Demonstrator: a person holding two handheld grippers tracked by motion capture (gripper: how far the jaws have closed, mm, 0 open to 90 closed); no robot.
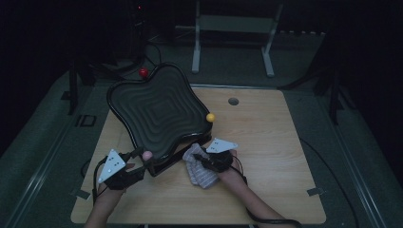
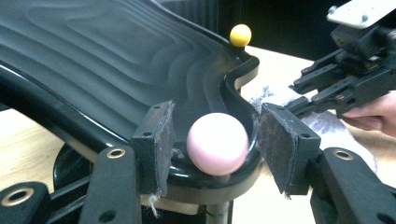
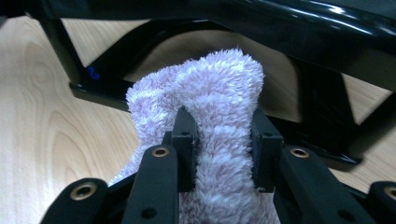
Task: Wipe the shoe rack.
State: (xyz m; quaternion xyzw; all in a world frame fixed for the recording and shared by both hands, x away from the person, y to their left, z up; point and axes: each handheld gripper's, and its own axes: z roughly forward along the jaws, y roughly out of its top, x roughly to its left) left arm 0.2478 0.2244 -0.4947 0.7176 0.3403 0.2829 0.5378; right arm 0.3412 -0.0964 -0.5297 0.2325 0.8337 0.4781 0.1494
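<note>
Here, a black wavy-edged tray with ridged rings moulded into its surface sits tilted on a dark stand at the left of a light wooden table. The tray's near corner dips towards the person, its far corner rises. A red ball perches at the far corner, a yellow ball at the right corner, and a pink ball lies in the near corner, resting against the raised rim.

The left gripper is at that near corner. In the left gripper view its jaws stand spread on either side of the pink ball, one pad to its left and the other to its right. The left pad is very close to the ball and the right one stands clear of it, so neither presses on it. The ball sits on the tray, not in a grip.

The right gripper is just right of the tray's near corner, low over the table. Its jaws are pressed onto a fluffy pale lilac cloth, pinching a thick fold that bulges up between and above the pads. In the high view, the rest of the cloth hangs down onto the table beside the person's right hand, close to the stand beneath the tray.
</note>
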